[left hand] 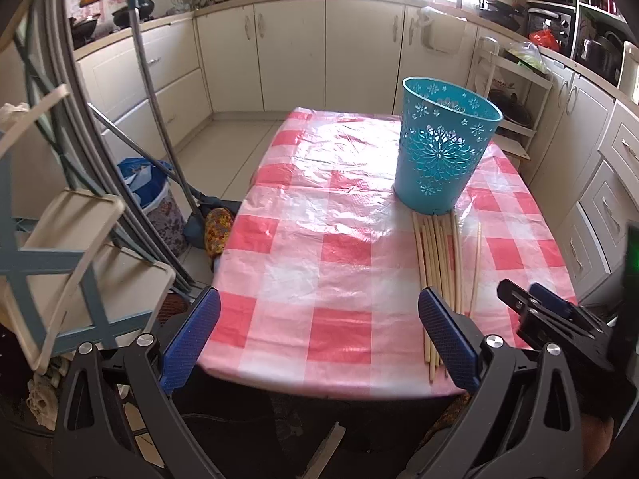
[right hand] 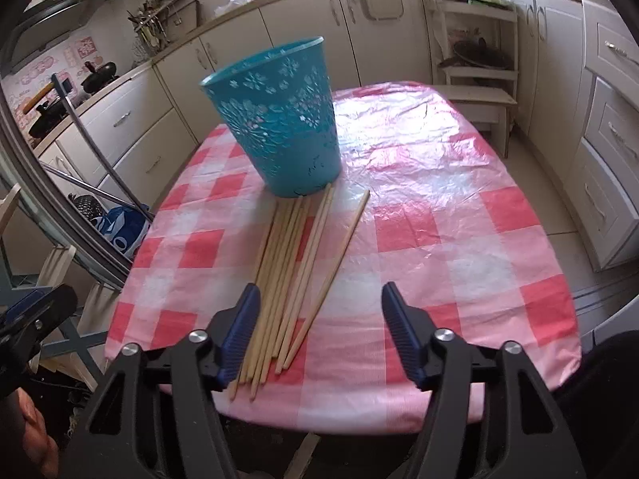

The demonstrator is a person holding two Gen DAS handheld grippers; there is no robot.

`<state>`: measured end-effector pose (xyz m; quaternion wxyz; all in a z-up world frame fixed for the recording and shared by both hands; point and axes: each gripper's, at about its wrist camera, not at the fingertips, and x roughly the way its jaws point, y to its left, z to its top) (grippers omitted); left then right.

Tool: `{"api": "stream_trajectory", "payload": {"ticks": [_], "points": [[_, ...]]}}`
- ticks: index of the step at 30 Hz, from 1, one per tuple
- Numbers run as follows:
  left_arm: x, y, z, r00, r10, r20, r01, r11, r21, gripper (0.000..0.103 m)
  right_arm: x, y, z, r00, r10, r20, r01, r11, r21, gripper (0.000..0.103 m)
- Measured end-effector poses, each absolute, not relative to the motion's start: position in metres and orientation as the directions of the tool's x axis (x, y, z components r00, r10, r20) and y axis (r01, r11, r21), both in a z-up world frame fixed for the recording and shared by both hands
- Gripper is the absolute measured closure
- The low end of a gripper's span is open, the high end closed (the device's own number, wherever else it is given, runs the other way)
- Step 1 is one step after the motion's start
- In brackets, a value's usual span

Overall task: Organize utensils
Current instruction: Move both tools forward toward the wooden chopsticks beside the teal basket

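overhead, both hand-held grippers (left hand: 319, 335) (right hand: 317, 331) gape above a checked tablecloth (left hand: 319, 239), cream cabinets (left hand: 287, 52) behind.

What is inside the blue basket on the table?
Nothing shows inside the blue basket; the perforated wall hides most of the interior. The chopsticks lie outside on the table, at its base.

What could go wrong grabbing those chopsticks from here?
1. The chopsticks lie bunched and fanned, so the open right gripper may pinch several or scatter them.
2. Their near ends reach the table edge; a nudge could knock some off.
3. The basket looks light and may tip when loaded.
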<state>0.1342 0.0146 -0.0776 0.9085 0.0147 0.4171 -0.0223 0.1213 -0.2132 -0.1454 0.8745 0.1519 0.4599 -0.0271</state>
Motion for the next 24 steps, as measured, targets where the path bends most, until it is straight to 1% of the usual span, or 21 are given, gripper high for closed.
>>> {"api": "stream_trajectory", "payload": {"ticks": [1, 4, 7, 10, 12, 13, 14, 15, 18, 20, 24], "points": [[0.139, 0.012, -0.081, 0.648, -0.033, -0.761, 0.058, 0.998, 0.006, 0.008, 0.131, -0.215, -0.153, 0.569, 0.090, -0.817, 0.197, 0.950, 0.242, 0.056], [0.164, -0.002, -0.097, 0.624, -0.049, -0.780, 0.081, 0.997, 0.002, 0.008, 0.162, -0.215, -0.169, 0.550, 0.044, -0.834, 0.212, 0.958, 0.191, 0.056], [0.194, -0.021, -0.118, 0.588, -0.074, -0.806, 0.105, 0.994, -0.015, 0.008, 0.185, -0.214, -0.187, 0.511, 0.006, -0.860, 0.214, 0.967, 0.135, 0.061], [0.216, -0.034, -0.132, 0.572, -0.100, -0.814, 0.113, 0.993, -0.042, 0.010, 0.193, -0.213, -0.192, 0.514, -0.026, -0.857, 0.183, 0.980, 0.081, 0.065], [0.231, -0.046, -0.144, 0.562, -0.118, -0.819, 0.134, 0.990, -0.050, 0.012, 0.195, -0.214, -0.193, 0.503, -0.041, -0.863, 0.159, 0.986, 0.045, 0.073], [0.237, -0.050, -0.148, 0.552, -0.119, -0.825, 0.139, 0.989, -0.049, 0.016, 0.196, -0.213, -0.193, 0.496, -0.043, -0.867, 0.130, 0.991, 0.025, 0.074], [0.244, -0.056, -0.154, 0.539, -0.122, -0.834, 0.148, 0.988, -0.049, 0.019, 0.197, -0.212, -0.193, 0.486, -0.047, -0.872, 0.097, 0.995, 0.001, 0.077], [0.248, -0.061, -0.159, 0.533, -0.121, -0.838, 0.154, 0.987, -0.045, 0.020, 0.198, -0.212, -0.193, 0.481, -0.041, -0.876, 0.065, 0.998, -0.011, 0.079], [0.261, -0.073, -0.172, 0.519, -0.090, -0.850, 0.164, 0.986, -0.005, 0.024, 0.198, -0.218, -0.190, 0.453, -0.009, -0.891, -0.010, 1.000, -0.015, 0.082], [0.266, -0.077, -0.181, 0.502, -0.073, -0.862, 0.169, 0.986, 0.015, 0.029, 0.201, -0.225, -0.189, 0.442, 0.000, -0.897, -0.029, 0.999, -0.015, 0.084], [0.270, -0.081, -0.186, 0.494, -0.084, -0.865, 0.184, 0.983, 0.010, 0.030, 0.196, -0.233, -0.188, 0.450, 0.033, -0.893, -0.012, 0.999, 0.031, 0.084]]}}
